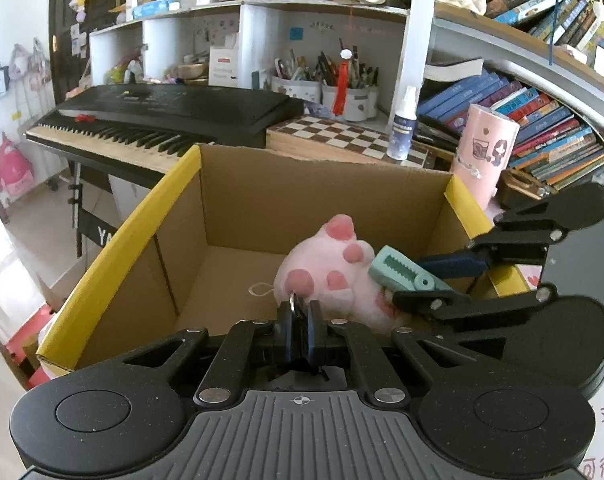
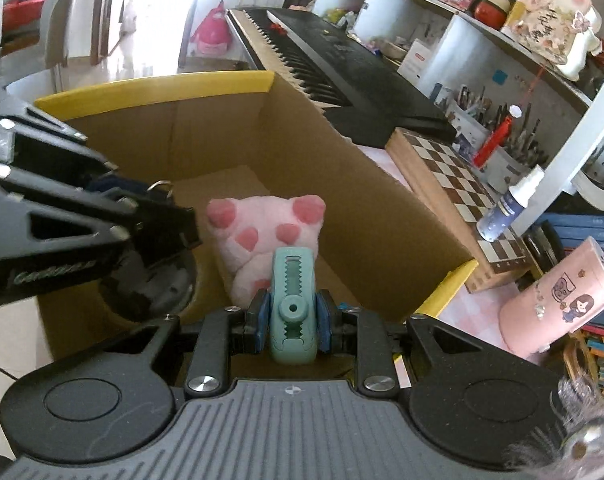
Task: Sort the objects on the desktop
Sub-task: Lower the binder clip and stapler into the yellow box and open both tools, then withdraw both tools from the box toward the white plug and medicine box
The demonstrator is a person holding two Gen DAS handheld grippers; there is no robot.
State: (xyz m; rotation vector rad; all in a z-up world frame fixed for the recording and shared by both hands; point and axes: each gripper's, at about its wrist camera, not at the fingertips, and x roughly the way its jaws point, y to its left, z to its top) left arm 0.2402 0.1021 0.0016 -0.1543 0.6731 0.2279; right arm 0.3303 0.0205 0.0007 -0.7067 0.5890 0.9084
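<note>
An open cardboard box (image 1: pixel 237 196) with yellow flap edges stands in front of me; it also shows in the right wrist view (image 2: pixel 366 208). A pink plush paw toy (image 1: pixel 326 276) hangs inside it, held by its key ring in my shut left gripper (image 1: pixel 299 312). In the right wrist view the plush (image 2: pixel 257 232) sits mid-box and the left gripper (image 2: pixel 161 196) comes in from the left. My right gripper (image 2: pixel 291 320) is shut on a teal toothed clip (image 2: pixel 291 292), held over the box next to the plush. The clip (image 1: pixel 402 272) touches the plush's right side.
A black keyboard piano (image 1: pixel 161 112) stands behind the box. A chessboard (image 1: pixel 342 136), a spray bottle (image 1: pixel 402 128), a pink cylinder (image 1: pixel 482 152), pen cups (image 1: pixel 326 88) and stacked books (image 1: pixel 542 128) fill the desk and shelves at right.
</note>
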